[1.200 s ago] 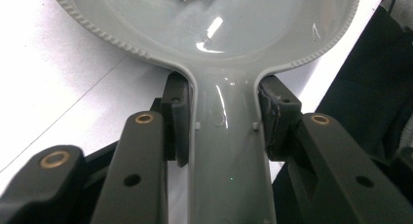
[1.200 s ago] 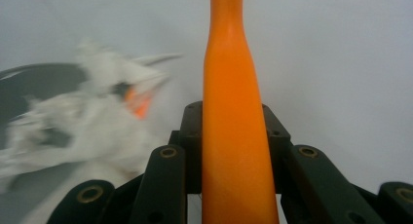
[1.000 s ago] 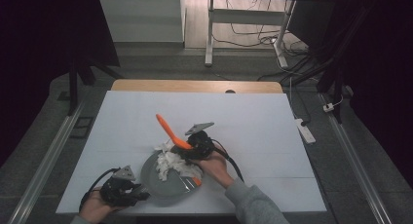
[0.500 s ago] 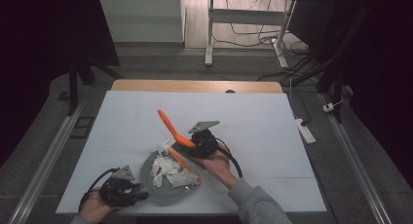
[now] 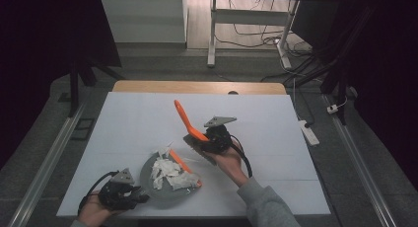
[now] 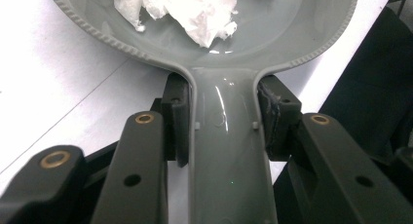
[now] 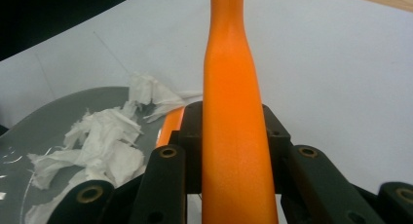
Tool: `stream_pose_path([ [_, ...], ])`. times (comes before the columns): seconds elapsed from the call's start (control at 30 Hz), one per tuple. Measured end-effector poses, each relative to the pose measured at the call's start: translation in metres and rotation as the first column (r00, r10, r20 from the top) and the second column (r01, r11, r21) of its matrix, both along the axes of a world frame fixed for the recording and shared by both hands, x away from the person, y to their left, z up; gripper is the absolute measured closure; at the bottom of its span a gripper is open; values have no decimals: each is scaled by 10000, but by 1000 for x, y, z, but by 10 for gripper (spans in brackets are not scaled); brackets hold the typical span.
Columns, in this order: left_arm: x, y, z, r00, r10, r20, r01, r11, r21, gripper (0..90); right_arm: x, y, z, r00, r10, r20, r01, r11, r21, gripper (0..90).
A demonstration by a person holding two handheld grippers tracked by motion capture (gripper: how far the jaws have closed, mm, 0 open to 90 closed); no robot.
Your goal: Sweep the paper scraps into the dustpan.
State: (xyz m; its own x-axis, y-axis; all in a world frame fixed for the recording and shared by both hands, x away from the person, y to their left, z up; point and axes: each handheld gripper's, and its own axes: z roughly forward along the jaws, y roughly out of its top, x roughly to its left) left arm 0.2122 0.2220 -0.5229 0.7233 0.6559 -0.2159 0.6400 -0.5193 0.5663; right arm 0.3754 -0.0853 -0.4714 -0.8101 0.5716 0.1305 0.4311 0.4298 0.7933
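A grey dustpan [image 5: 154,186] lies near the table's front edge, with torn white paper scraps [image 5: 170,170] piled in it and an orange lip [image 5: 183,164] along its right rim. My left gripper [image 5: 134,195] is shut on the dustpan's handle [image 6: 226,151], one pad on each side. My right gripper [image 5: 205,138], to the right of the pan and raised off it, is shut on the orange handle [image 7: 233,112] of a hand brush [image 5: 186,119]. The handle points up and away to the left. Dark bristles [image 5: 195,143] hang below the jaws.
The white table top [image 5: 276,118] spreads wide behind and to the right of the pan. A wooden strip [image 5: 197,87] runs along the far edge. A power strip [image 5: 308,132] lies on the floor at the right.
My right gripper has lifted the brush up and to the right, away from the dustpan's scraps. The left gripper and the pan have stayed put.
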Motion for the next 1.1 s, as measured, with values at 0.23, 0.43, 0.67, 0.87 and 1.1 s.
stream_pose_path([
  [0.23, -6, 12, 3, 9999, 121, 60, -121, 9999, 5, 617, 12, -6, -2, 9989, -457, 53, 458, 9989, -112, 706],
  [0.43, -6, 22, 7, 9995, 326, -12, -326, 9994, 115, 617, 32, -4, -12, 9964, -840, -95, 836, 9957, -388, 706],
  [0.67, -1, 21, 4, 9996, 175, -214, -172, 9998, 127, 617, 49, 16, -17, 9967, -795, -169, 784, 9954, -550, 705],
  [0.87, -1, 21, 2, 9994, 203, -283, -202, 9998, 51, 617, 57, 41, -25, 9997, -204, -142, 196, 9984, -536, 705],
  [1.1, -2, 22, 1, 9991, 272, -333, -273, 9996, -32, 617, 56, 75, -34, 9969, 759, -204, -769, 9957, -520, 706],
])
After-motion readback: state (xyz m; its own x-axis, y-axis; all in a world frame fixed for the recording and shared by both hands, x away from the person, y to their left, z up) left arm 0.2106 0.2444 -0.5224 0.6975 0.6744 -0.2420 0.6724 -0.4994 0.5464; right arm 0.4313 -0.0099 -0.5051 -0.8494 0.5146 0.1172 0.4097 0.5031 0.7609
